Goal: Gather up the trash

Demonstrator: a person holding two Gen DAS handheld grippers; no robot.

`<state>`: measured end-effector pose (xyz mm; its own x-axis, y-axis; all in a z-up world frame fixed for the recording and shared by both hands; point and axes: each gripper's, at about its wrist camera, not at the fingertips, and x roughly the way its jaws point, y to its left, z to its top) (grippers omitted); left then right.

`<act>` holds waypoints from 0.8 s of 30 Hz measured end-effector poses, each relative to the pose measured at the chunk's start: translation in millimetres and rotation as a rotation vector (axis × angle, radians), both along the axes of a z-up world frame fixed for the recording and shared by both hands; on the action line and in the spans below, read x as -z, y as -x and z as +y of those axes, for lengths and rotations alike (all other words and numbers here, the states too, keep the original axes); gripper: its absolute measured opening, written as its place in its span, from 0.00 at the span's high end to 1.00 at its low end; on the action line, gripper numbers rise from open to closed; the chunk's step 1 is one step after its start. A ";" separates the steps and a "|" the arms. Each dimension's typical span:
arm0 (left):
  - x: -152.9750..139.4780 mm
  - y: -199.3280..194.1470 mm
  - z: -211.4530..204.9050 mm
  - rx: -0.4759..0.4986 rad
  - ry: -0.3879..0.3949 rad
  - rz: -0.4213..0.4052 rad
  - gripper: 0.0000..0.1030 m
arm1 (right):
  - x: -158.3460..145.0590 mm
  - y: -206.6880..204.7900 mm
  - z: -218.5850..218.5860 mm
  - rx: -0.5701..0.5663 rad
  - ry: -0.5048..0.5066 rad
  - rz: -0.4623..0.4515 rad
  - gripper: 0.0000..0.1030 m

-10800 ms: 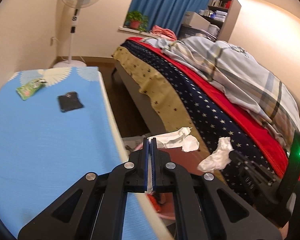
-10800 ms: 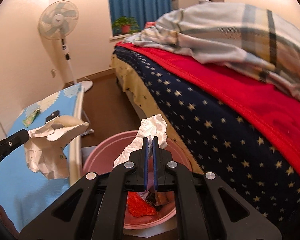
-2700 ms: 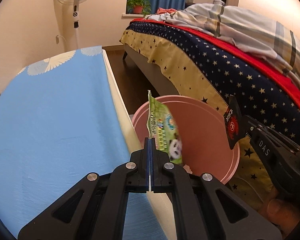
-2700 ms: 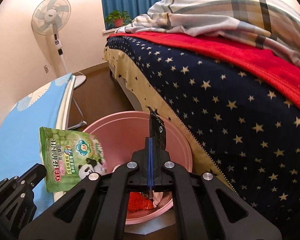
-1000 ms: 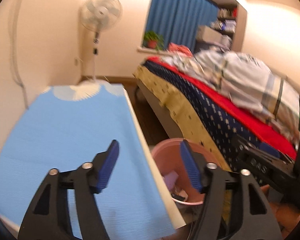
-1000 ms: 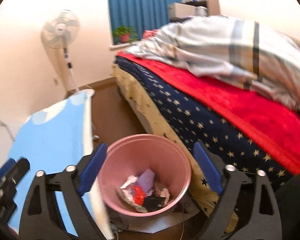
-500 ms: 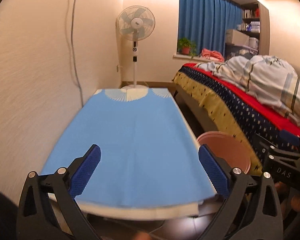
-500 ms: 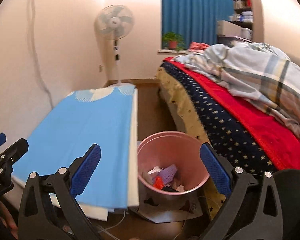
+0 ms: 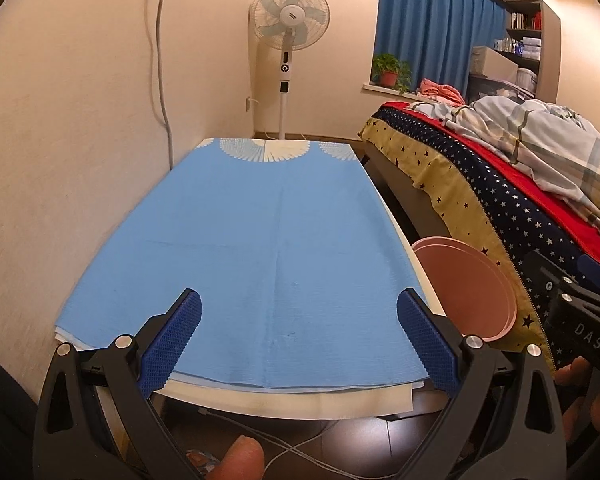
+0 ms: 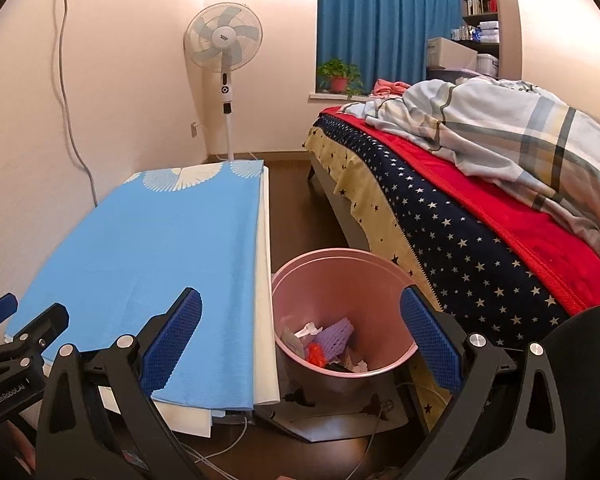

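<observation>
A pink trash bin (image 10: 340,276) stands on the floor between the blue-covered table (image 10: 148,248) and the bed. It holds crumpled paper, a purple piece and red scraps (image 10: 324,340). In the left wrist view only the bin's rim (image 9: 472,276) shows right of the table (image 9: 260,240). My left gripper (image 9: 298,312) is wide open and empty, held back over the table's near end. My right gripper (image 10: 300,312) is wide open and empty, held back from and above the bin. The table top bears no trash.
A bed (image 10: 480,200) with a starred cover and plaid quilt runs along the right. A standing fan (image 10: 224,48) is at the far wall. Cables (image 10: 220,452) lie on the floor under the table's near end. A potted plant (image 10: 340,76) sits on the windowsill.
Both grippers let go of their wrappers into the bin, opened wide and drew back from it. In the last half second they barely moved.
</observation>
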<state>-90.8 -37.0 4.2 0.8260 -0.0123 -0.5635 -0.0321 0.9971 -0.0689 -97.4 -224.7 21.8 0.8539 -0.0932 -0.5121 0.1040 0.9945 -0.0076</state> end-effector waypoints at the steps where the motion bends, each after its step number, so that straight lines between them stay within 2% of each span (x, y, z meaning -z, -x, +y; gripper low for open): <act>1: 0.3 -0.2 -0.4 0.000 -0.002 -0.002 0.08 | 0.8 -0.9 0.7 -0.001 0.004 0.001 0.05; 24: 5.0 -0.8 -1.4 -0.003 0.005 0.004 0.08 | 2.2 -0.6 10.5 -0.019 0.023 -0.009 0.05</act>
